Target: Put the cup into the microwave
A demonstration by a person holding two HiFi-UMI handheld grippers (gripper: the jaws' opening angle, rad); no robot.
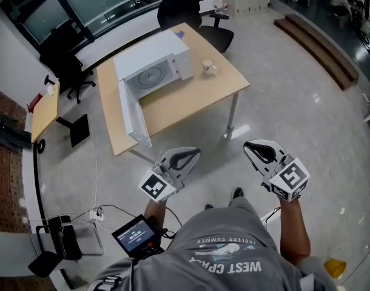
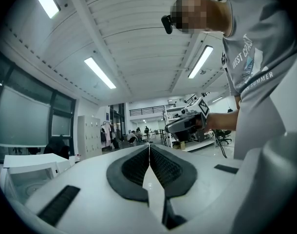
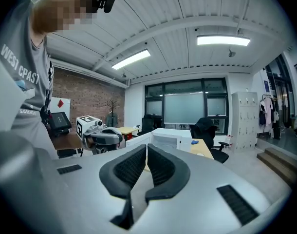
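A pale cup [image 1: 208, 67] stands on the wooden table [image 1: 191, 99], just right of the white microwave [image 1: 151, 62]. The microwave door [image 1: 131, 115] hangs wide open past the table's near edge, showing the turntable inside. Both grippers hover over the floor close to the person, well short of the table. My left gripper [image 1: 196, 151] is shut with nothing in it, its pads meeting [image 2: 149, 145]. My right gripper [image 1: 249, 144] is likewise shut and empty [image 3: 146, 146]. The right gripper view shows the microwave [image 3: 163, 140] ahead and the left gripper [image 3: 102, 138] beside it.
A black office chair [image 1: 194, 11] stands behind the table and another [image 1: 67, 65] at the left by a small wooden side table [image 1: 44, 111]. A low step platform [image 1: 318, 44] runs at the right. Cables, a power strip [image 1: 95, 213] and a small screen [image 1: 136, 234] are by the person's feet.
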